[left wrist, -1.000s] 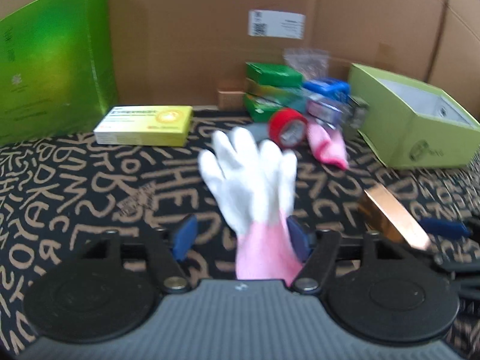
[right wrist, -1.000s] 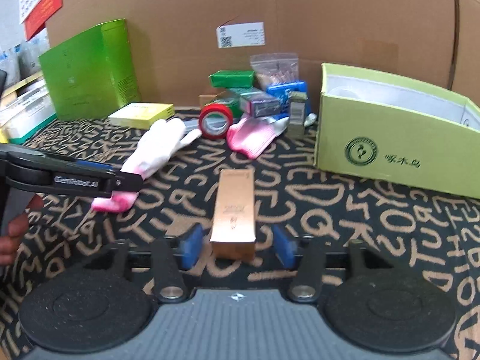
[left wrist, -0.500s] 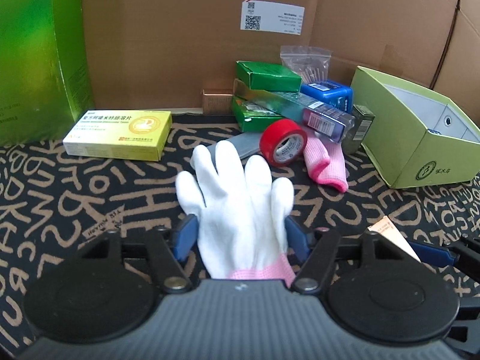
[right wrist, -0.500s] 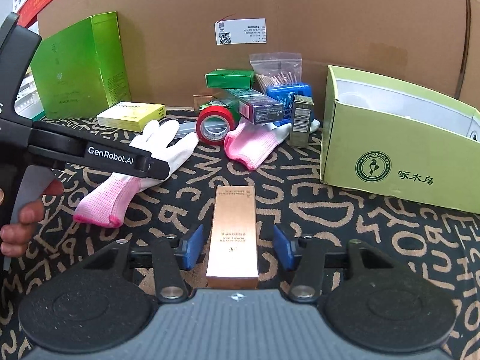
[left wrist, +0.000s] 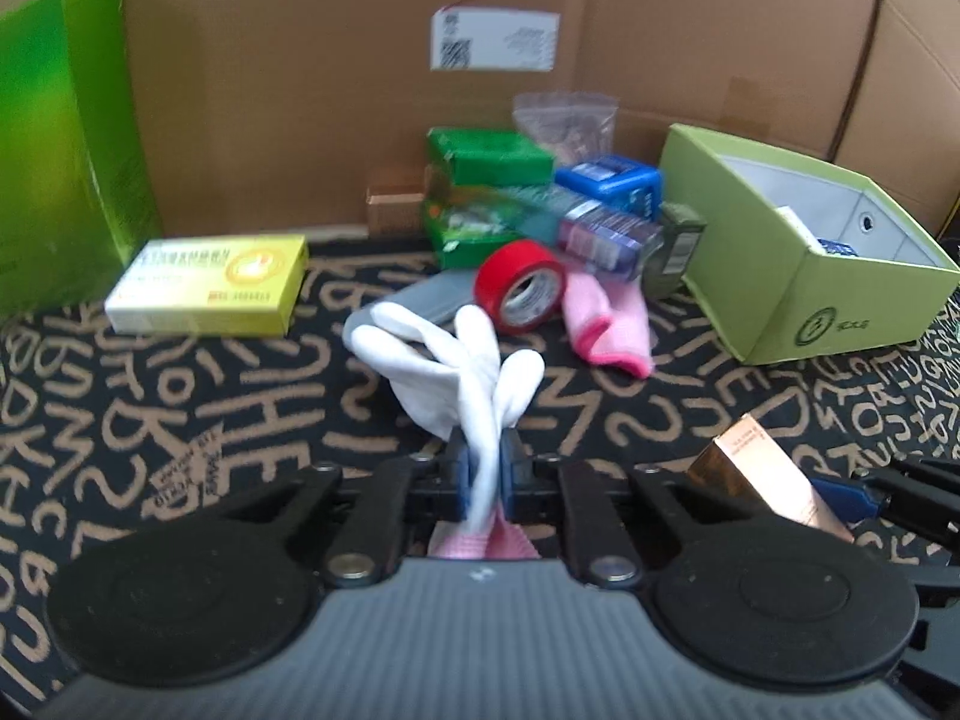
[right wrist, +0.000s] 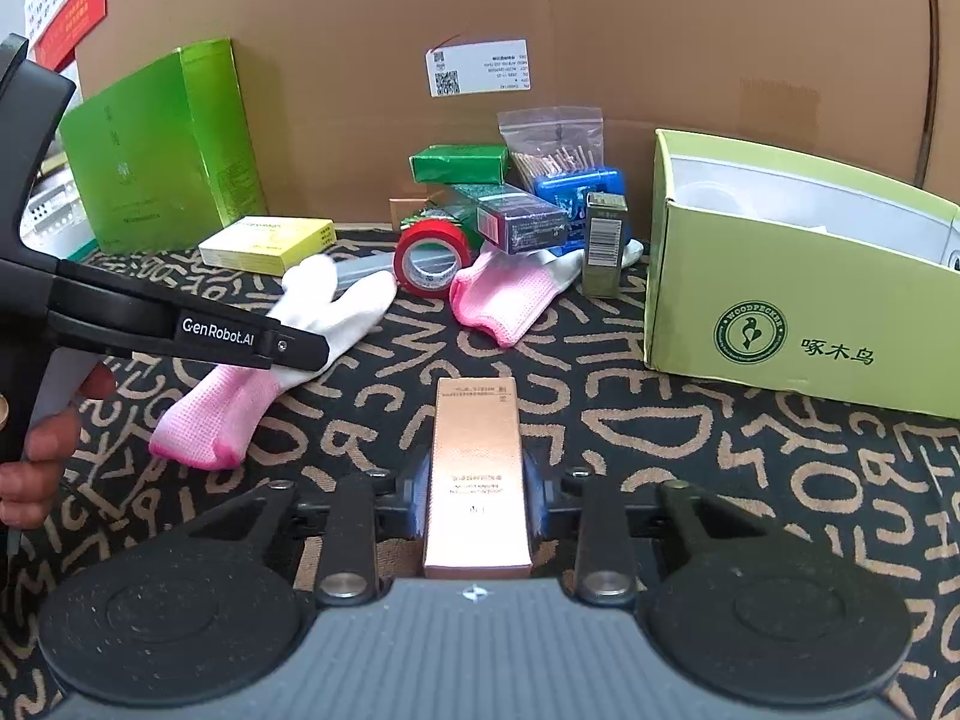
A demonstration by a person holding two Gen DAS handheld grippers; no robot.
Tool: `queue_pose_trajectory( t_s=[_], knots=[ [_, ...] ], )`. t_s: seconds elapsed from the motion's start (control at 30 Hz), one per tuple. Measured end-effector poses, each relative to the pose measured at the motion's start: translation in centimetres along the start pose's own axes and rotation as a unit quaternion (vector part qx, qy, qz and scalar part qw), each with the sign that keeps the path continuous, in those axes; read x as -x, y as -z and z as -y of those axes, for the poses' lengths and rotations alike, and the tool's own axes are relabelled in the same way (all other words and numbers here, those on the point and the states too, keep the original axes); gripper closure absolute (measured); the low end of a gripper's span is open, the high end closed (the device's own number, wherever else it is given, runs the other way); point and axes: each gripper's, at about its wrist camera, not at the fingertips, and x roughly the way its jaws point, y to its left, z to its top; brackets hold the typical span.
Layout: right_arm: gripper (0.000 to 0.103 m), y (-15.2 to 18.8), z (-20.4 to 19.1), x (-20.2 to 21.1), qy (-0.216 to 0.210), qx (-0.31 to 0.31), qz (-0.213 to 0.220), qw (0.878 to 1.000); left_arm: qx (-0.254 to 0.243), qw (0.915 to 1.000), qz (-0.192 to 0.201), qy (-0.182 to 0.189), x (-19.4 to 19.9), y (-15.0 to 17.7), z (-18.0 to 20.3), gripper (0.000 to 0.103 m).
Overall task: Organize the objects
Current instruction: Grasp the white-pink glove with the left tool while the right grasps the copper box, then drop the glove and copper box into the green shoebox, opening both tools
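A white glove (left wrist: pixel 444 378) with a pink cuff lies on the black patterned cloth. My left gripper (left wrist: pixel 483 474) is shut on it, and the fabric is bunched between the blue pads. From the right wrist view the left gripper (right wrist: pixel 300 354) sits across the glove (right wrist: pixel 342 312) near its wrist. A copper-coloured box (right wrist: pixel 477 468) lies lengthwise between the blue pads of my right gripper (right wrist: pixel 477 501). Those jaws are closing, and the pads touch the box's long sides. In the left wrist view the copper box (left wrist: pixel 750 474) appears at lower right.
An open light-green carton (right wrist: pixel 780 312) stands at the right. A red tape roll (right wrist: pixel 429 261), a second pink-cuffed glove (right wrist: pixel 504 300) and several small boxes (right wrist: pixel 522 222) are piled by the cardboard wall. A yellow box (right wrist: pixel 264 240) and a tall green box (right wrist: pixel 156 156) are at left. A hand (right wrist: pixel 36 462) holds the left gripper.
The left jaws have closed on the glove, crumpling its flat palm into a bunch. The right jaws have narrowed from a clear gap to contact with the copper box.
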Motion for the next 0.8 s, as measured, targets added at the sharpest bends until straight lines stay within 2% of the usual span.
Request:
queue_pose_trajectory(
  t_s=[0.2, 0.43, 0.63, 0.8],
  knots=[
    [0.069, -1.2, 1.4, 2.4, -0.001, -0.003, 0.041, 0.999, -0.04, 0.9965, 0.058, 0.046, 3.4, -2.7, 3.7, 0.094],
    [0.069, -3.7, 5.2, 5.4, 0.043, -0.014, 0.1, 0.994, -0.077, 0.9851, 0.111, 0.106, 5.1, -7.3, 9.5, 0.094],
    [0.069, -5.5, 9.1, 7.1, 0.106, -0.013, 0.136, 0.985, -0.081, 0.978, 0.102, 0.163, 3.3, -10.7, 14.1, 0.094],
    [0.069, -7.1, 13.0, 6.8, 0.159, -0.019, 0.142, 0.977, -0.078, 0.9743, 0.088, 0.192, 0.5, -12.8, 17.8, 0.094]
  ],
)
